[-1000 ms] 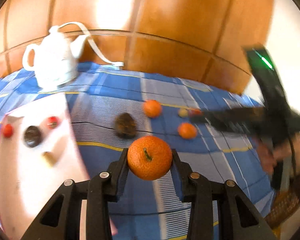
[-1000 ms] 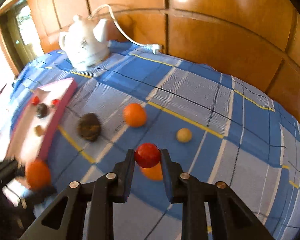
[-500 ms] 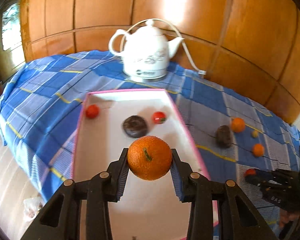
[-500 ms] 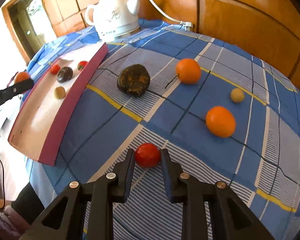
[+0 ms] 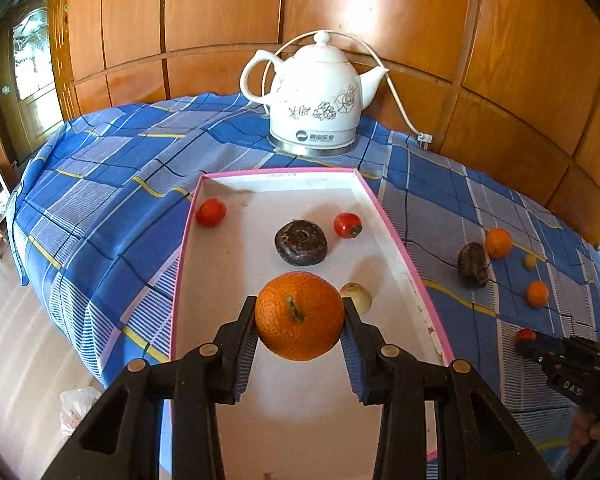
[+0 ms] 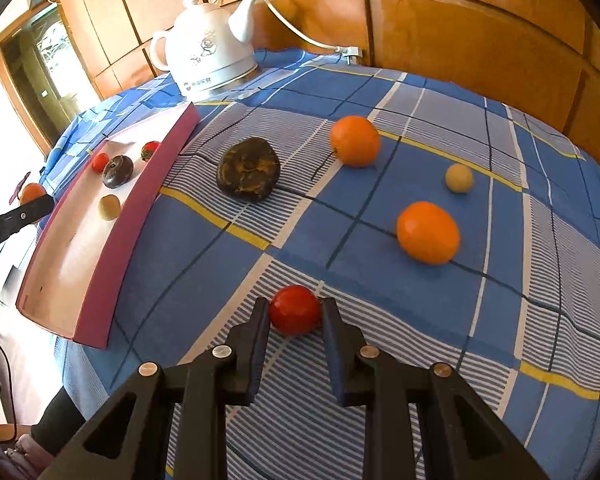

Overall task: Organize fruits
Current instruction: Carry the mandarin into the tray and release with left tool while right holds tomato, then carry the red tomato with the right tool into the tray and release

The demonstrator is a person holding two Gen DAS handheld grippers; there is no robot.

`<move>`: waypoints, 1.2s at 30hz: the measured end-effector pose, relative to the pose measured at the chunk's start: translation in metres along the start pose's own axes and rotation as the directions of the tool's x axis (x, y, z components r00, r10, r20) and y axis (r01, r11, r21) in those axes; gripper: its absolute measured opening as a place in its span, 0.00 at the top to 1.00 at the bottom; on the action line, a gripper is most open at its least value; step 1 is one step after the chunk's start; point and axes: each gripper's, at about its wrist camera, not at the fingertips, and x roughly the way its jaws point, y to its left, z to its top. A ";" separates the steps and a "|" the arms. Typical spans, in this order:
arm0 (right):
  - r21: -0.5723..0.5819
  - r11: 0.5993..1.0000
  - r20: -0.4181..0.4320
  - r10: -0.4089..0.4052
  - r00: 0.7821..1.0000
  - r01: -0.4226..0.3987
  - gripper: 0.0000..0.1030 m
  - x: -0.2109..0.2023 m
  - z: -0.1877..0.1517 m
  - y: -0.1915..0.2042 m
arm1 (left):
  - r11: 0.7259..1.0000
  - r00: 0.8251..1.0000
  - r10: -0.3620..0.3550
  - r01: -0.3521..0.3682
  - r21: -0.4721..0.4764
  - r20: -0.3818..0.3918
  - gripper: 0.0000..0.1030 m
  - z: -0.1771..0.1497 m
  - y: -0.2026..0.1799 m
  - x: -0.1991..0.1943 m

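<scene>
My left gripper (image 5: pixel 299 322) is shut on a large orange (image 5: pixel 299 316) and holds it above the near part of the pink-rimmed white tray (image 5: pixel 396 236). The tray holds two red fruits (image 5: pixel 211 212), a dark brown fruit (image 5: pixel 301 237) and a small beige fruit (image 5: pixel 357 297). My right gripper (image 6: pixel 295 314) is shut on a small red fruit (image 6: pixel 295 309) just above the blue checked cloth. Ahead of it on the cloth lie two oranges (image 6: pixel 428 232), a dark brown fruit (image 6: pixel 248 169) and a small beige fruit (image 6: pixel 459 177). The tray (image 6: pixel 132 216) lies to its left.
A white electric kettle (image 5: pixel 316 100) with its cord stands on the cloth behind the tray, against the wooden panel wall. The table edge drops to the floor on the left, close to the tray's near end. The kettle also shows in the right wrist view (image 6: pixel 210 52).
My left gripper has swung left with the orange, from over the cloth to over the tray. My right gripper has pulled back and lowered with the red fruit, away from the loose fruits.
</scene>
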 end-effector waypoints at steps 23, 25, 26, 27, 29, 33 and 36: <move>-0.003 1.000 -0.007 -0.026 1.000 0.026 0.75 0.001 -0.001 -0.001 | 0.999 0.997 0.040 -0.042 -0.024 -0.060 0.43 0.045 0.044 0.055; -0.002 1.000 -0.007 -0.026 1.000 0.026 0.75 0.001 -0.001 -0.001 | 0.998 0.998 0.054 -0.055 -0.034 -0.041 0.42 0.042 0.044 0.048; 0.000 1.000 -0.006 -0.025 1.000 0.025 0.75 0.001 -0.001 -0.002 | 0.997 0.998 0.060 -0.062 -0.040 -0.033 0.42 0.039 0.044 0.044; 0.001 1.000 -0.005 -0.024 1.000 0.024 0.75 0.001 -0.001 -0.002 | 0.996 0.997 0.077 -0.078 -0.044 -0.024 0.42 0.036 0.043 0.038; 0.005 1.000 -0.003 -0.025 1.000 0.025 0.75 0.001 -0.001 -0.001 | 0.994 0.996 0.093 -0.093 -0.056 -0.006 0.40 0.031 0.043 0.030; 0.006 1.000 -0.001 -0.027 1.000 0.027 0.75 0.001 -0.002 -0.001 | 0.989 0.992 0.127 -0.126 -0.073 0.019 0.33 0.019 0.038 0.015; 0.009 1.000 0.002 -0.029 1.000 0.029 0.75 0.000 -0.002 -0.002 | 0.988 0.990 0.135 -0.132 -0.081 0.029 0.25 0.010 0.034 0.005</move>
